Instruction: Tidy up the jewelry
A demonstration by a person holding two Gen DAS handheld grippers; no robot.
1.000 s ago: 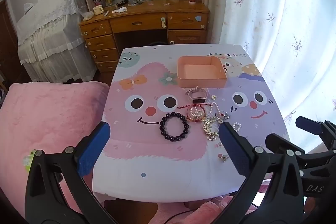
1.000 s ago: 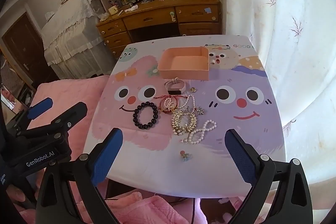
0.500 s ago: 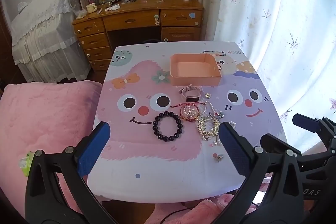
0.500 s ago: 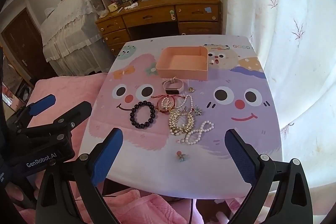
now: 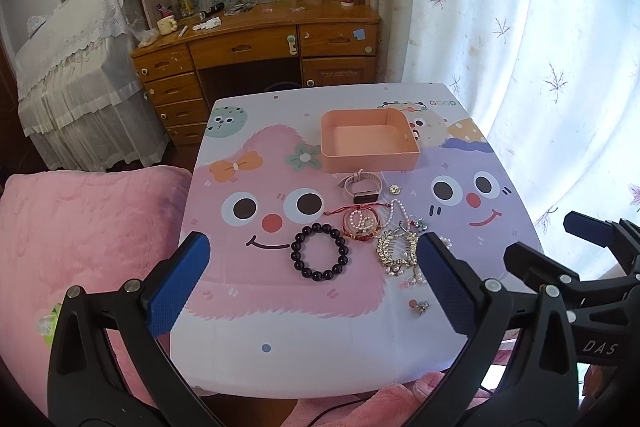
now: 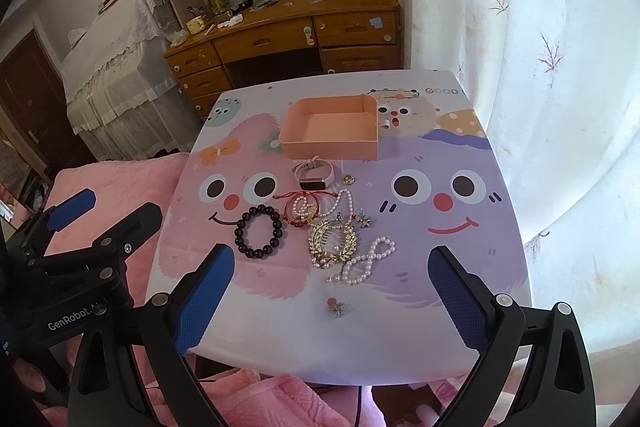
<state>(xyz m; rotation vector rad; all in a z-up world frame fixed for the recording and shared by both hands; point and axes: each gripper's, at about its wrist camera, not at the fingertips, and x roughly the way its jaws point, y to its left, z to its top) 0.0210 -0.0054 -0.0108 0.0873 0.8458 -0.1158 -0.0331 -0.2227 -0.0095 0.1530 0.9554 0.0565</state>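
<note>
An empty pink tray (image 5: 370, 158) (image 6: 332, 149) stands at the back of the cartoon-print table (image 5: 280, 339). In front of it lie a white smartwatch (image 5: 362, 187), a red cord bracelet with pearls (image 5: 360, 223), a dark bead bracelet (image 5: 320, 257) (image 6: 259, 231), a gold hair comb (image 5: 394, 253) (image 6: 332, 241), a pearl bracelet (image 6: 366, 261) and a small earring (image 6: 336, 308). My left gripper (image 5: 312, 287) is open and empty above the table's near edge. My right gripper (image 6: 332, 297) is open and empty, also near the front edge.
A wooden desk with drawers (image 5: 256, 55) and bookshelves stands behind the table. A white floral curtain (image 5: 520, 27) hangs on the right. A pink blanket (image 5: 80, 227) lies to the left. A lace-covered piece of furniture (image 5: 72, 75) stands at the far left.
Both grippers have drifted a little, so the table and jewelry shift slightly in view. Both stay open. No jewelry has moved.
</note>
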